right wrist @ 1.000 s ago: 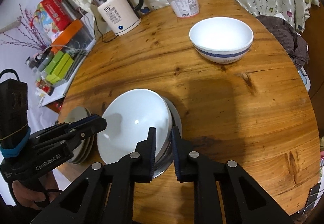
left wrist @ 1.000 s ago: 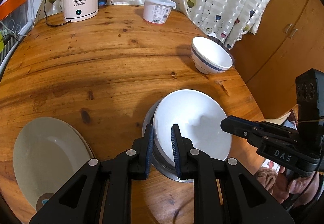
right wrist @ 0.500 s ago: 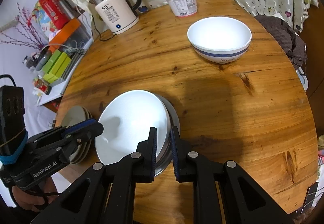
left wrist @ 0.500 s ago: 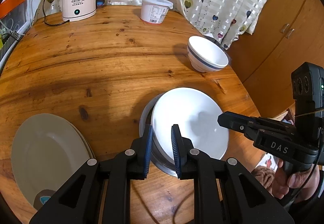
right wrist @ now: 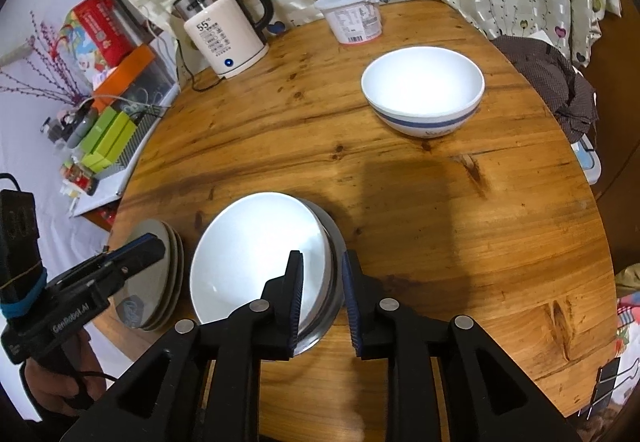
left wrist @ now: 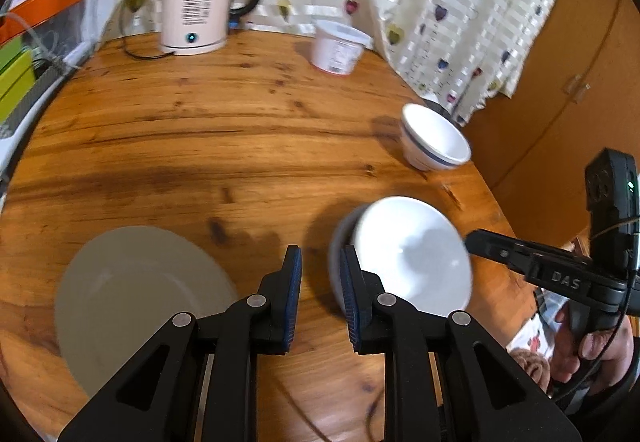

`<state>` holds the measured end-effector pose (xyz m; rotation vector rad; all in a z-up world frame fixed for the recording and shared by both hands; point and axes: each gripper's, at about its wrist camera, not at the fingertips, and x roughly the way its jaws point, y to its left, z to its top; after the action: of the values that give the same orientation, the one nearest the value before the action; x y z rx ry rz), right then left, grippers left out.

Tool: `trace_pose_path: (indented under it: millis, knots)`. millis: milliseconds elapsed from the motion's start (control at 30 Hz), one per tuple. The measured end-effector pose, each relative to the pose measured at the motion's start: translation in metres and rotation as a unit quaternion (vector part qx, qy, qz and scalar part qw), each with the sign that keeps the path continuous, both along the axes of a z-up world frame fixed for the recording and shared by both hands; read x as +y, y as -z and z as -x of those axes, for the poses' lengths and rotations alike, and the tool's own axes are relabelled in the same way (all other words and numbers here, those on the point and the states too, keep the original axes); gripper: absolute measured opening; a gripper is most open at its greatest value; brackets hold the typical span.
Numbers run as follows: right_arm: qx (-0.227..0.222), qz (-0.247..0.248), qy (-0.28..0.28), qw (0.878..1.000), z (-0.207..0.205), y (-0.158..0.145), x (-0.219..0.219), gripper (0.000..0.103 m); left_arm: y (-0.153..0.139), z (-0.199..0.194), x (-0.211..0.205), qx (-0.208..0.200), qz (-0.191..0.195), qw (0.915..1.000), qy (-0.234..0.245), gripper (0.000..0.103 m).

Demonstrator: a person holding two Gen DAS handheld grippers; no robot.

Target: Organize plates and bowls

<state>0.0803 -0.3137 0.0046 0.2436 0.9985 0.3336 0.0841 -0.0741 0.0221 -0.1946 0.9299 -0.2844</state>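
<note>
At the bottom centre of the right wrist view, the right gripper (right wrist: pixel 322 290) straddles the near rim of the white bowl (right wrist: pixel 256 254), which sits nested in a metal bowl (right wrist: pixel 334 254); its jaws have just been opening and the pads no longer pinch the rim, so this bowl looks delivered. In the left wrist view the left gripper (left wrist: pixel 320 292) stands at bottom centre, slightly parted with only bare table (left wrist: pixel 240 130) between its pads (the picture is blurred with motion), the nested bowls just to its right. At lower left of that view lies the stack of plates (left wrist: pixel 136 294), several grey ones piled together, so the plates appear gathered. Farther off, toward the right edge of the table, the blue-banded bowl (right wrist: pixel 422 94) stands alone, well apart from the nest; I judge it the one piece left to bring over. Beyond it, the tub (right wrist: pixel 354 18) and kettle (right wrist: pixel 224 34) sit by the curtain.
</note>
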Motion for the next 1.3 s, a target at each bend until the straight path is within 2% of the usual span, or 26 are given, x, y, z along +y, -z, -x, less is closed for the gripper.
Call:
trace_pose_path:
  millis: [167, 267, 467, 500, 567, 667, 967, 1133, 1300]
  knots:
    - [-0.004, -0.004, -0.003, 1.000, 0.001, -0.002, 0.003, 0.027, 0.001, 0.004, 0.029, 0.000, 0.005, 0.9994, -0.034, 0.021]
    - [-0.008, -0.007, -0.005, 1.000, 0.002, -0.005, 0.003, 0.027, 0.000, 0.013, 0.051, -0.007, -0.005, 0.9979, -0.064, 0.023]
    - [-0.016, -0.012, -0.008, 1.000, 0.000, -0.010, 0.005, 0.029, 0.009, 0.024, 0.097, -0.005, -0.027, 0.9893, -0.143, 0.025]
    - [-0.015, -0.012, -0.009, 1.000, 0.000, -0.009, 0.005, 0.030, 0.012, 0.027, 0.106, -0.002, -0.033, 0.9866, -0.160, 0.026]
    - [-0.013, -0.014, -0.011, 1.000, 0.000, -0.008, 0.005, 0.030, 0.018, 0.032, 0.118, 0.005, -0.038, 0.9829, -0.180, 0.037]
    - [-0.010, -0.015, -0.009, 1.000, 0.000, -0.006, 0.004, 0.030, 0.027, 0.038, 0.131, 0.017, -0.037, 0.9789, -0.200, 0.041]
    - [-0.008, -0.016, -0.013, 1.000, 0.001, -0.004, 0.007, 0.030, 0.037, 0.042, 0.134, 0.031, -0.020, 0.9783, -0.204, 0.041]
    - [-0.009, -0.015, -0.010, 1.000, 0.001, -0.004, 0.008, 0.030, 0.040, 0.044, 0.143, 0.042, -0.017, 0.9740, -0.222, 0.041]
    - [-0.007, -0.017, -0.011, 1.000, 0.001, -0.003, 0.008, 0.030, 0.045, 0.043, 0.136, 0.054, -0.016, 0.9759, -0.211, 0.041]
